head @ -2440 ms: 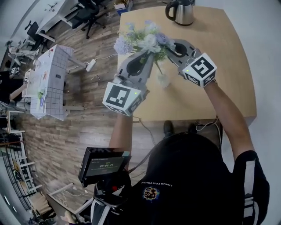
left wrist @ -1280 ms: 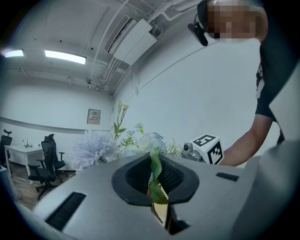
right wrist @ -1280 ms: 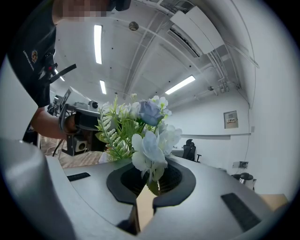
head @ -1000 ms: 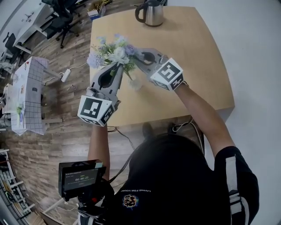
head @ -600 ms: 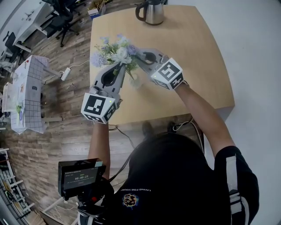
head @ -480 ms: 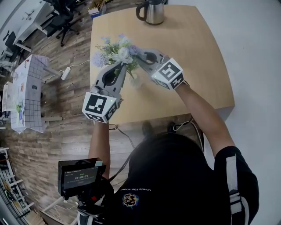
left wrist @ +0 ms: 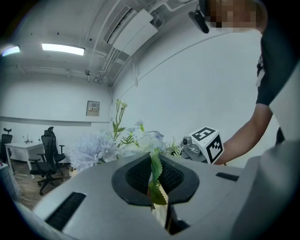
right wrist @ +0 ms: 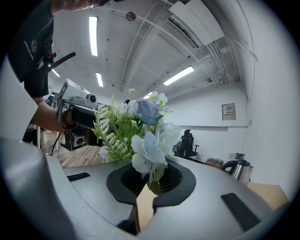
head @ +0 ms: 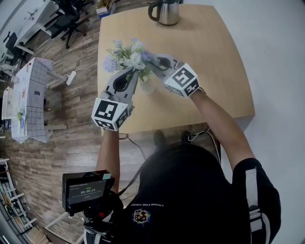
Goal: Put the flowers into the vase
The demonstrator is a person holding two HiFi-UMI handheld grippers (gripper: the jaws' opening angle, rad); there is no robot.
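I have both grippers on the flowers [head: 127, 53]. My left gripper [head: 135, 72] comes in from 7 o'clock, its jaws pinched together on a stem with a leaf [left wrist: 154, 180]. My right gripper [head: 149, 61] comes in from 4 o'clock, its jaws pinched on the stem under a pale bloom [right wrist: 146, 149]. The bunch stands upright above the table [head: 214, 52]. The glass vase [head: 148, 86] is just below it at 5 o'clock. The stems may reach its mouth, but I can't tell from here. A kettle [head: 165, 11] sits at 12 o'clock.

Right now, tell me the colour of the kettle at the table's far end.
The shiny metal kettle is silver with a black handle, clearest in the head view.
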